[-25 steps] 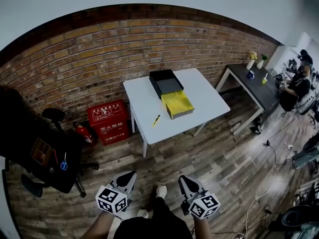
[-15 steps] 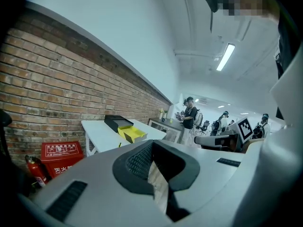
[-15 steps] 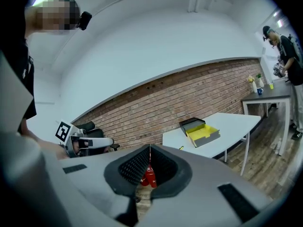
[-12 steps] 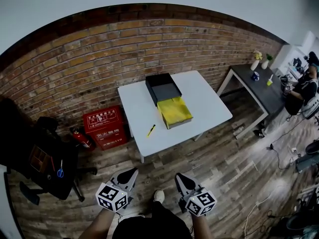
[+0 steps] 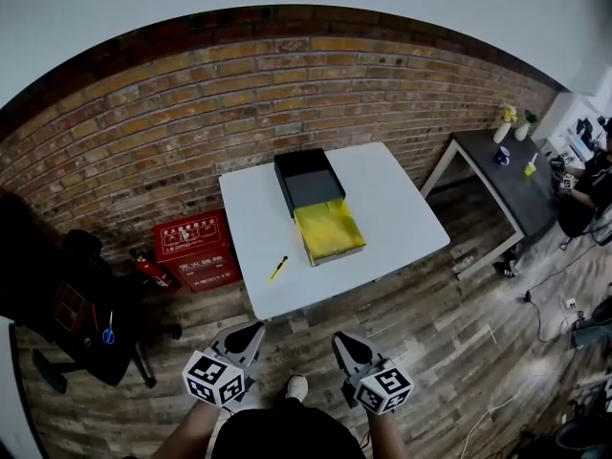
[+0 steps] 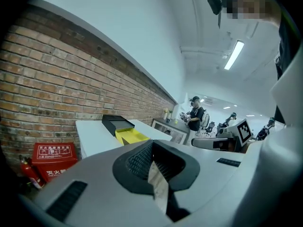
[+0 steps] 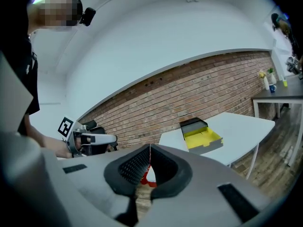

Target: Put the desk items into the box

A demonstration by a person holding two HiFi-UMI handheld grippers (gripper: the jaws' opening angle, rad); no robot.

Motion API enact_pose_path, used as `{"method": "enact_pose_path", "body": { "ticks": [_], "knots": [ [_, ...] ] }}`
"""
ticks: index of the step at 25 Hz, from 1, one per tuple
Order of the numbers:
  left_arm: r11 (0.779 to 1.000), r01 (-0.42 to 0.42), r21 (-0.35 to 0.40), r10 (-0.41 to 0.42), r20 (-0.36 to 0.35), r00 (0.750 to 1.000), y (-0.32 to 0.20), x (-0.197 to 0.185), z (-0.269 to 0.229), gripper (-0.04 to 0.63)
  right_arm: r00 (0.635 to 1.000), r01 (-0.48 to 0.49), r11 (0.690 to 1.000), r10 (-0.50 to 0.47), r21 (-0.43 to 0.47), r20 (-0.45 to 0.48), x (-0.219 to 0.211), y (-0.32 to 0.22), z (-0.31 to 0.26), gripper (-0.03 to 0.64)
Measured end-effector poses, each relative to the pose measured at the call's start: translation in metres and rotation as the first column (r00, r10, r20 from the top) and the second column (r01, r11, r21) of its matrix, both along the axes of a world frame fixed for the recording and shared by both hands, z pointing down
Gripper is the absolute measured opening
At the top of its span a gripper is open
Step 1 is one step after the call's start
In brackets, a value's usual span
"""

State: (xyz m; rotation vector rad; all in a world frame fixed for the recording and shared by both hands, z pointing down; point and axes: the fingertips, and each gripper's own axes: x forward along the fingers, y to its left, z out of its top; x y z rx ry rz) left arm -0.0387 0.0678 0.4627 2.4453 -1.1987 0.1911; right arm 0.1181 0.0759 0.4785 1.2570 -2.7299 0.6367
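Head view: pen (image 5: 277,269) lies near box (image 5: 328,229)

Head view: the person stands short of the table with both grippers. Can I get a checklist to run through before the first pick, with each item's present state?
1. Box open, yellow inside exposed: ok.
2. Yellow pen lying free on the white table, left of the box: ok.
3. Left gripper and right gripper empty: ok.
4. Jaws apart for a grasp: not ok, both grippers are shut.
5. Grippers at the table: not ok, both are over the floor, short of the table's near edge.
6. Other items to pack: cannot tell; only the pen shows.
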Motion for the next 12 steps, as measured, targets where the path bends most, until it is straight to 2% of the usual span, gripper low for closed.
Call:
{"method": "enact_pose_path", "body": {
  "ticks": [4, 9, 12],
  "knots": [
    [1.0, 0.012, -0.001, -0.012, 0.007, 1.0, -0.017, 0.013, 0.003, 0.014, 1.0, 0.029, 1.0, -0.029, 0.0, -0.007, 0.01, -0.018, 0.007, 0.023],
    [0.999, 0.039, -0.004, -0.039, 0.023, 0.999, -0.031, 0.015, 0.004, 0.014, 0.996, 0.055, 0.998, -0.054, -0.007, 0.074, 0.01, -0.036, 0.006, 0.022],
    [0.998, 0.055, -0.007, -0.054, 0.028, 0.998, -0.036, 0.011, 0.003, 0.014, 0.997, 0.064, 0.998, -0.064, -0.015, 0.043, 0.011, -0.043, 0.009, 0.022]
  ]
}}
